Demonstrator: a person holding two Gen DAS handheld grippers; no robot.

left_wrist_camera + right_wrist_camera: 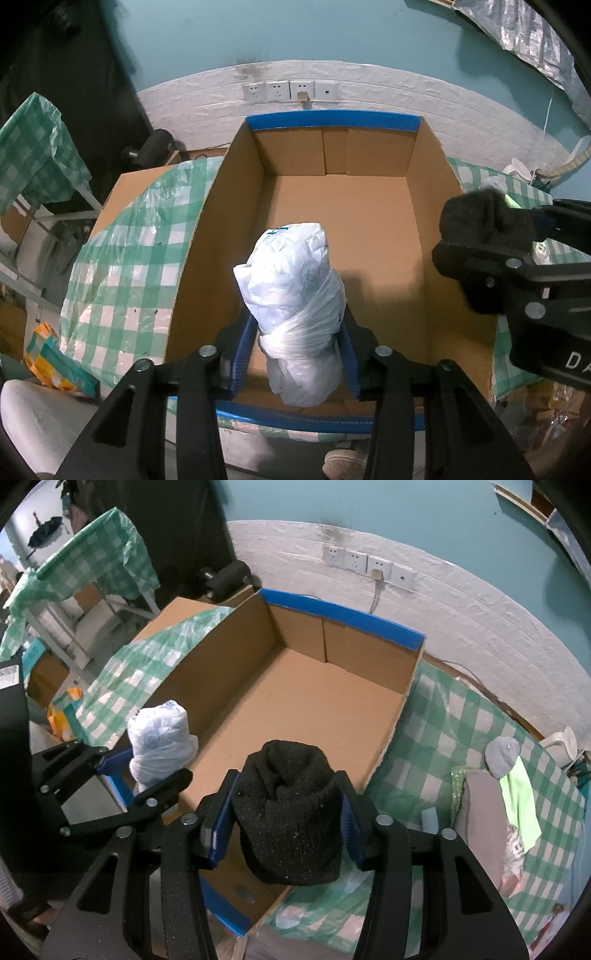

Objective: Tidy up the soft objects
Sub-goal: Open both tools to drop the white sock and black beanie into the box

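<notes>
Soft bundles held over an open cardboard box

Corrugated brown cardboard box [332,206], rectangular with blue-taped rims, sits on a glossy green-and-white checked plastic cloth [125,251]. Above its near end, the left gripper [295,350] clamps its ribbed blue pads on a crinkly white plastic bag bundle [291,291], twisted and knotted at the waist. The right gripper [286,827] grips a rolled black knit hat [288,812], fuzzy and domed, above the box's near right corner. Folded grey and lime-green fabrics [509,797] lie on the cloth, right of the box.
</notes>
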